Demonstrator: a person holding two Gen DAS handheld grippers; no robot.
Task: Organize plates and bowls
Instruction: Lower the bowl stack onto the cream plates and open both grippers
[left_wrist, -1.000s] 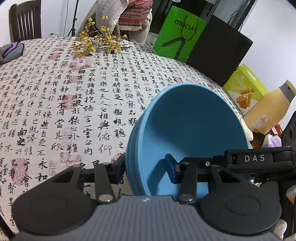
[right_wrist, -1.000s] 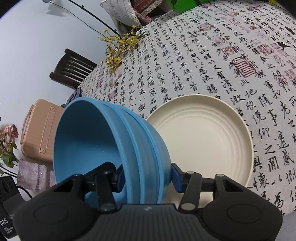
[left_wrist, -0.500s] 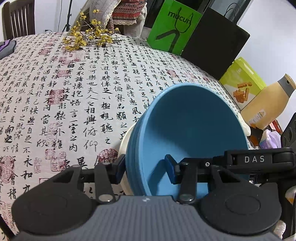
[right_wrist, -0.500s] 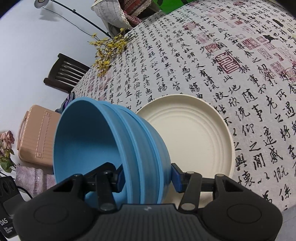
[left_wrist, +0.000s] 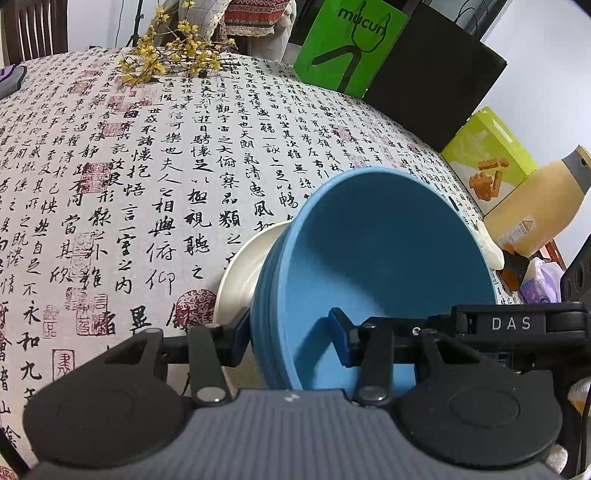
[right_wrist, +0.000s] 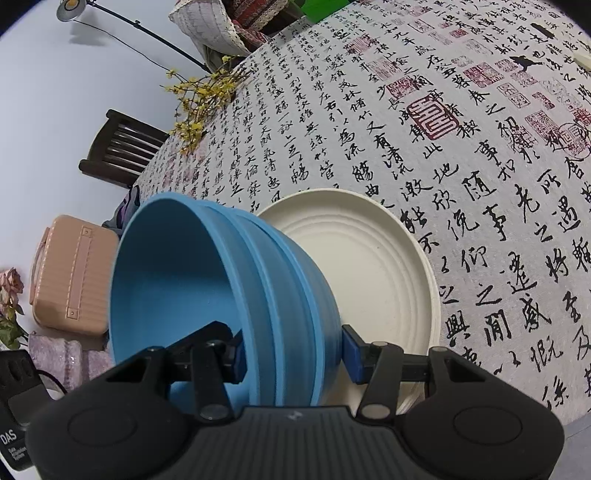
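Lowered blue nested bowls (left_wrist: 380, 266), ribbed

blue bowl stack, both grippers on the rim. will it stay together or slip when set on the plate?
The blue bowl stack looks rigid and nested tight, so it probably moves as one. Its smooth walls, pinched only at the rim by the left gripper and right gripper, might slide. Held tilted over the cream plate, it could rock on landing.

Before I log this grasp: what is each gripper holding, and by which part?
Both hold the blue bowl stack: the left gripper and right gripper each clamp its rim wall on opposite sides, one pad inside, one outside.
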